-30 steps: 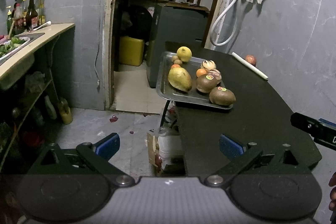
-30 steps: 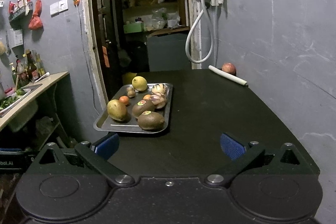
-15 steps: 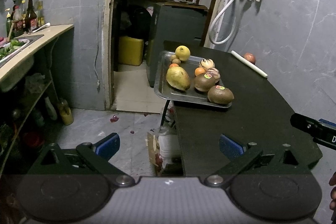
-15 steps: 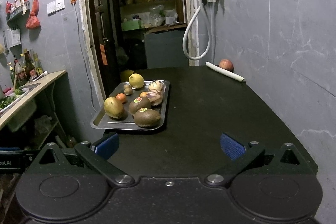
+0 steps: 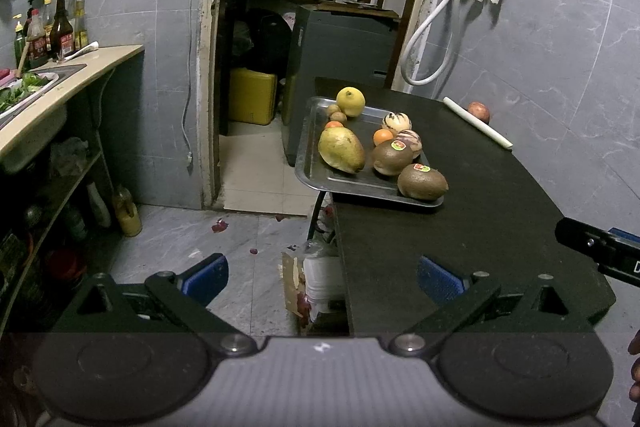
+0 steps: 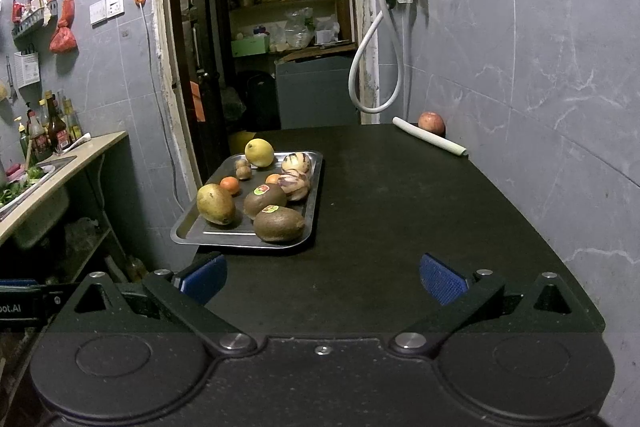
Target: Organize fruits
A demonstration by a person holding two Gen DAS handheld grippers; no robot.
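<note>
the fruits sit together on a metal tray at the left edge of the black tabletop, its near left corner hanging a little past that edge. nearest the cameras is a brown kiwi with a sticker, and a second stickered kiwi touches it just behind. to their left lies a yellow-green mango. behind it is a small orange fruit, and another small orange one shows between the second kiwi and two pale striped fruits. two little brown fruits lie near the tray's far left side, just beside a round yellow citrus at the far end. well apart from the tray, a red apple rests at the tabletop's far right corner against the grey wall, touching a white roll lying in front of it.

the right gripper hovers over the near end of the tabletop, its blue-padded fingers spread wide and empty. the left gripper hangs at the tabletop's near left corner, partly over the floor, fingers also wide with nothing between them. to the left stands a counter with bottles.
</note>
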